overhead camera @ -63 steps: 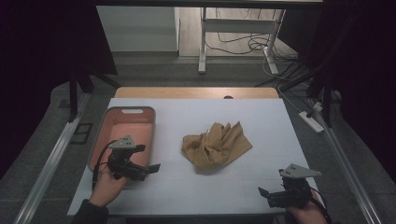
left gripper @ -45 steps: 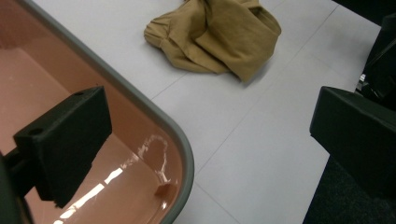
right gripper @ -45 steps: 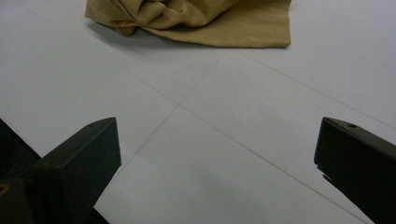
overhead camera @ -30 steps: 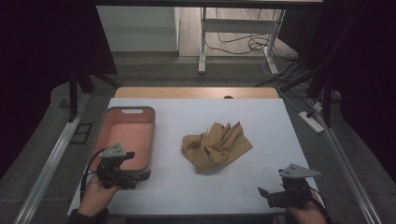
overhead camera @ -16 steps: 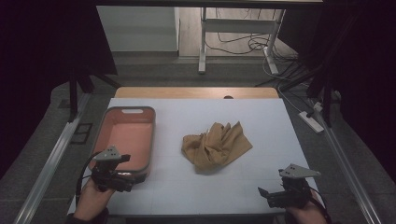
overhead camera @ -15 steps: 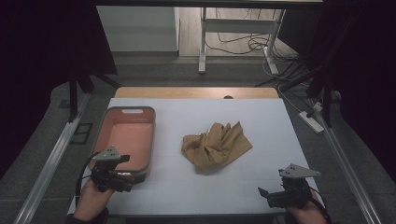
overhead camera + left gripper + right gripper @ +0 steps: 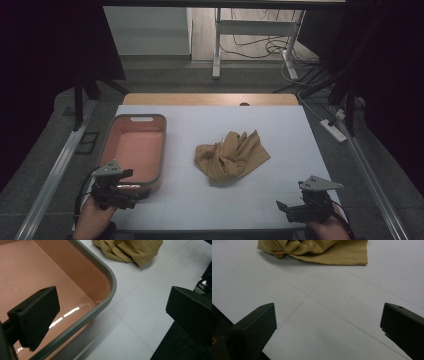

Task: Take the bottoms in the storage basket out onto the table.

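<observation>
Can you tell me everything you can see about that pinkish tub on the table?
The tub is a long, shallow bin with rounded corners, salmon pink inside with a grey rim, and looks like smooth plastic; its floor shines. A handle slot is cut into its far end. It is empty and sits flat on the left part of the white table, apart from the tan cloth. The left gripper hangs open at its near corner, one jaw over the inside, the other outside the rim.
</observation>
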`<state>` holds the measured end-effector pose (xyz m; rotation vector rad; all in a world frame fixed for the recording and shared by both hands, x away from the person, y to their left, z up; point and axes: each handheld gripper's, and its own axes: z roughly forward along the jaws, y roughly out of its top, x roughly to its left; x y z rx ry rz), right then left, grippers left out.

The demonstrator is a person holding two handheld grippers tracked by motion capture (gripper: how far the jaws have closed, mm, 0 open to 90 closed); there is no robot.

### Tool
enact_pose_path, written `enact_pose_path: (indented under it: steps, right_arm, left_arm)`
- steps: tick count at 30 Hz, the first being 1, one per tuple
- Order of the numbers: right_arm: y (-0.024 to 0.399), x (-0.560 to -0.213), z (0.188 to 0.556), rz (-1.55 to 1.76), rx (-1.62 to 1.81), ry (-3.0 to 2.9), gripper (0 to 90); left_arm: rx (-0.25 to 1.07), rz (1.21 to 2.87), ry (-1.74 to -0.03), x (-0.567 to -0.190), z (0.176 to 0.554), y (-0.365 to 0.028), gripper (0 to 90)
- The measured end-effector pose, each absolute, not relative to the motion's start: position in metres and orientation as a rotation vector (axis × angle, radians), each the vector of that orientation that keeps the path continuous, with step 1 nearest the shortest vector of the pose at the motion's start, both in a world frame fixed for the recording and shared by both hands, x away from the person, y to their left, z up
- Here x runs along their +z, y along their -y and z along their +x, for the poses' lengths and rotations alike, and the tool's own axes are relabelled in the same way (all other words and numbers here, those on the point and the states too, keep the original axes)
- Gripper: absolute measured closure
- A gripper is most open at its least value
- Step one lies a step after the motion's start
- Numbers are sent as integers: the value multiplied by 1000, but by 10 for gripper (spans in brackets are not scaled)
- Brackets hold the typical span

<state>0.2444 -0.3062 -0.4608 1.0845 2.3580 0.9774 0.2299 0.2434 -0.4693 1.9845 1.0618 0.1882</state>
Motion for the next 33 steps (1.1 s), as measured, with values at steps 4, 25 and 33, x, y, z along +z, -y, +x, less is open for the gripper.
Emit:
enact_pose_path:
  steps: [4,25,33]
  right_arm:
    - [306,-461,244,1086,978,-2358,8]
    - [306,-461,244,1086,978,-2358,8]
    - [306,-461,244,1086,978,-2358,8]
  left_arm:
    - [188,1976,-1072,-470,228,-247,1]
    - [224,1958,-1123,-474,212,-264,0]
    - [274,1931,-1145,-474,203,-272,0]
